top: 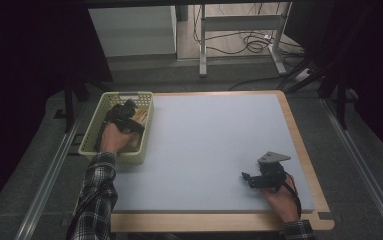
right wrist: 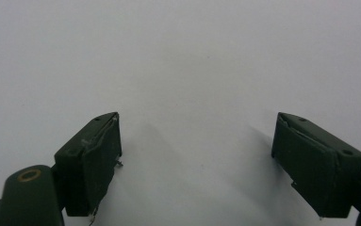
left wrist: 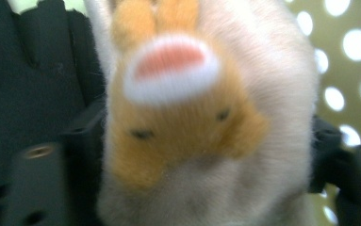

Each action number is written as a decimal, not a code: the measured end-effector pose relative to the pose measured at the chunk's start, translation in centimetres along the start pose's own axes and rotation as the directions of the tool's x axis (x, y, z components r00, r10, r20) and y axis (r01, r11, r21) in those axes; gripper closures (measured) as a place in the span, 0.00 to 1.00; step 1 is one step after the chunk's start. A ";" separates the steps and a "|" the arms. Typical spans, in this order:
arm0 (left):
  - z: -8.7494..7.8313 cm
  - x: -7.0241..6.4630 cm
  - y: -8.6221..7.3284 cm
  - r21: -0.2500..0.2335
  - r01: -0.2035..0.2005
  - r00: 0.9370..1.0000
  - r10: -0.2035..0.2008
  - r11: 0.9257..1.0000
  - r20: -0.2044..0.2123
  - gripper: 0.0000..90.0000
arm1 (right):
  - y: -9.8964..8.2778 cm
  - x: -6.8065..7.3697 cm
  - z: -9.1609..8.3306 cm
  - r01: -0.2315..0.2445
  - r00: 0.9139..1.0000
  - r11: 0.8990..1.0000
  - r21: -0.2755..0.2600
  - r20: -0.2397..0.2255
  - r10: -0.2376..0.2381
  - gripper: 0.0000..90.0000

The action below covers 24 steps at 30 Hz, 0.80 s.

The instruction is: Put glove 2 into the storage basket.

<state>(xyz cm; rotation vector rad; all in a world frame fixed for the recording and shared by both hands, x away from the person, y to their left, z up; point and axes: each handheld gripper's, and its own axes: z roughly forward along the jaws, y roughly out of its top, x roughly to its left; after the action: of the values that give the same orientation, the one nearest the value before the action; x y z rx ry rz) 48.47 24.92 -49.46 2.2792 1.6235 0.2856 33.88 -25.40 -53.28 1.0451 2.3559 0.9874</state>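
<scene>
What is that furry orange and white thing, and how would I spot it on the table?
Look to the pale green basket at the table's left edge, where the left gripper reaches in. Between its jaws sits a plush toy, orange and cream. It is the soft, fuzzy thing beside hard black gripper parts and holed basket walls.

High view above the near edge, facing forward and down over the whole desk (top: 214, 150), left tongs (left wrist: 206, 155) camera pressed against a plush toy (left wrist: 192, 117) inside the basket (top: 91, 135) (blurred), right tongs (right wrist: 197, 155) camera low over bare desk surface.
</scene>
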 end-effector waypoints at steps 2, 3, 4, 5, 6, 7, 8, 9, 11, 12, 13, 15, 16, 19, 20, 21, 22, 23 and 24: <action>-0.5 -0.1 -0.2 -0.012 -0.013 1.000 0.013 1.000 0.013 0.14 | 0.0 0.0 0.0 0.000 1.000 1.000 0.000 0.000 0.000 0.18; -0.8 -0.2 -0.2 -0.017 -0.017 1.000 0.017 1.000 0.016 0.13 | 0.0 0.0 0.0 0.000 1.000 1.000 0.000 0.000 0.000 0.18; -1.1 -0.2 -0.3 -0.024 -0.024 1.000 0.024 0.999 0.016 0.12 | 0.0 0.0 0.0 0.000 1.000 1.000 0.000 0.000 0.000 0.18; -1.5 -0.2 -0.5 -0.035 -0.029 0.999 0.029 0.999 0.021 0.12 | 0.0 0.0 0.0 0.000 1.000 1.000 0.000 0.001 0.000 0.18; -2.0 -0.1 -0.6 -0.051 -0.029 0.999 0.030 0.998 0.031 0.12 | 0.0 0.0 0.0 0.000 1.000 1.000 0.000 0.001 0.000 0.18; -2.7 0.0 -0.7 -0.076 -0.029 0.999 0.032 0.997 0.040 0.12 | 0.0 0.0 0.0 0.001 1.000 1.000 0.000 0.001 -0.001 0.18; -3.1 0.1 -0.8 -0.089 -0.031 0.998 0.035 0.996 0.045 0.12 | 0.0 0.0 0.0 0.001 1.000 1.000 0.000 0.001 -0.001 0.18; -3.7 0.2 -0.9 -0.108 -0.031 0.998 0.036 0.994 0.046 0.12 | 0.0 0.0 0.0 0.001 1.000 1.000 0.000 0.001 -0.001 0.18; -4.6 0.4 -1.1 -0.132 -0.035 0.999 0.039 0.991 0.028 0.15 | 0.0 0.0 0.0 0.001 1.000 1.000 0.001 0.002 -0.001 0.18; -4.9 0.6 -1.3 -0.139 -0.033 0.999 0.035 0.990 0.009 0.17 | 0.0 0.0 0.0 0.000 1.000 1.000 0.001 0.001 0.000 0.18; -5.1 0.8 -1.4 -0.147 -0.029 1.000 0.028 0.989 -0.008 0.21 | 0.0 0.0 0.0 0.000 1.000 1.000 0.001 0.001 0.000 0.18; -5.3 1.1 -1.6 -0.151 -0.019 1.000 0.016 0.988 -0.022 0.26 | 0.0 0.0 0.0 0.001 1.000 1.000 0.001 0.001 -0.001 0.18; -5.3 1.3 -1.7 -0.154 -0.010 0.999 0.005 0.988 -0.033 0.40 | 0.0 0.0 0.0 0.001 1.000 1.000 0.001 0.001 -0.001 0.18; -4.7 2.2 -2.3 -0.132 0.008 0.995 -0.021 0.991 -0.094 0.63 | 0.0 0.0 0.0 0.001 1.000 1.000 0.001 0.001 -0.001 0.18; -4.7 2.2 -2.3 -0.132 0.008 0.995 -0.021 0.991 -0.094 0.69 | 0.0 0.0 0.0 0.001 1.000 1.000 0.001 0.001 -0.001 0.18; -4.3 2.4 -2.4 -0.114 0.011 0.994 -0.023 0.993 -0.105 0.69 | 0.0 0.0 0.0 0.001 1.000 1.000 0.001 0.001 -0.001 0.18; -3.8 2.6 -2.5 -0.102 0.013 0.994 -0.024 0.995 -0.102 0.74 | 0.0 0.0 0.0 0.001 1.000 1.000 0.001 0.001 -0.001 0.18; -3.1 2.8 -2.5 -0.080 0.016 0.995 -0.024 0.997 -0.094 0.79 | 0.0 0.0 0.0 0.001 1.000 1.000 0.000 0.001 -0.001 0.18; -2.7 2.7 -2.4 -0.071 0.016 0.996 -0.022 0.997 -0.088 0.81 | 0.0 0.0 0.0 0.000 1.000 1.000 0.000 0.001 0.000 0.18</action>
<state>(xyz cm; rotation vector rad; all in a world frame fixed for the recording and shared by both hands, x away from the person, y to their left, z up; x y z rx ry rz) 46.31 28.63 -47.92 2.2268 1.6498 0.4385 33.88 -25.39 -53.29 1.0451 2.3554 0.9858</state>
